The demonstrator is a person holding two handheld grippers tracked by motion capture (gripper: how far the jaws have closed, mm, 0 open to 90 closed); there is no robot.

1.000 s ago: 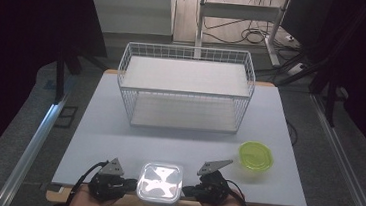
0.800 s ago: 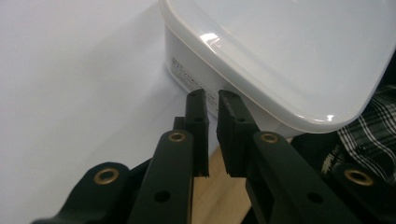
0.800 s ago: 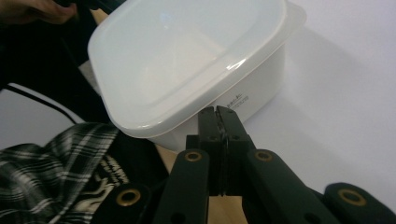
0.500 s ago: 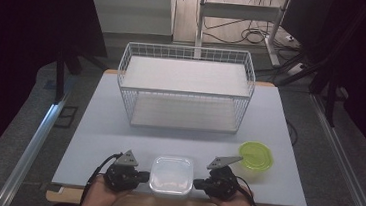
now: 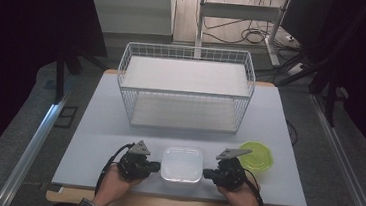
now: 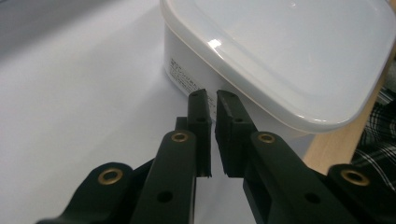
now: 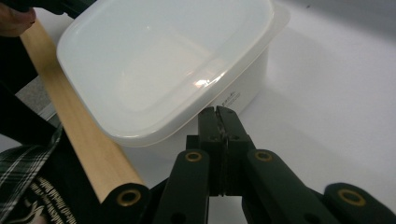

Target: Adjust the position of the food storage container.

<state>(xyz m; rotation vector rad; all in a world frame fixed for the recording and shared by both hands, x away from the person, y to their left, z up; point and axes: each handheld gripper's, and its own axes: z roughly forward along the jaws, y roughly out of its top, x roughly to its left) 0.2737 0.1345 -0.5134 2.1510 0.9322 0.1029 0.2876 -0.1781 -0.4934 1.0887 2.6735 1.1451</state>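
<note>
A lidded white plastic container (image 5: 182, 164) sits at the bench's (image 5: 92, 140) near edge, flanked by the left gripper (image 5: 158, 167) and right gripper (image 5: 205, 173), both pressed together and empty against its sides. One wire basket (image 5: 186, 88) and one green lid (image 5: 255, 155) wait beyond; the move looks barely begun.

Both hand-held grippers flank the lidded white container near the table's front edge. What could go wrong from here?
1. The left hand-held gripper and right hand-held gripper are shut, tips against opposite walls of the white container under its lid rim. Squeezed between closed tips, it may slip or tilt.
2. It sits close to the wooden front edge; a slip could send it off the table.
3. The green bowl lies just beyond the right hand-held gripper and might get bumped.
</note>
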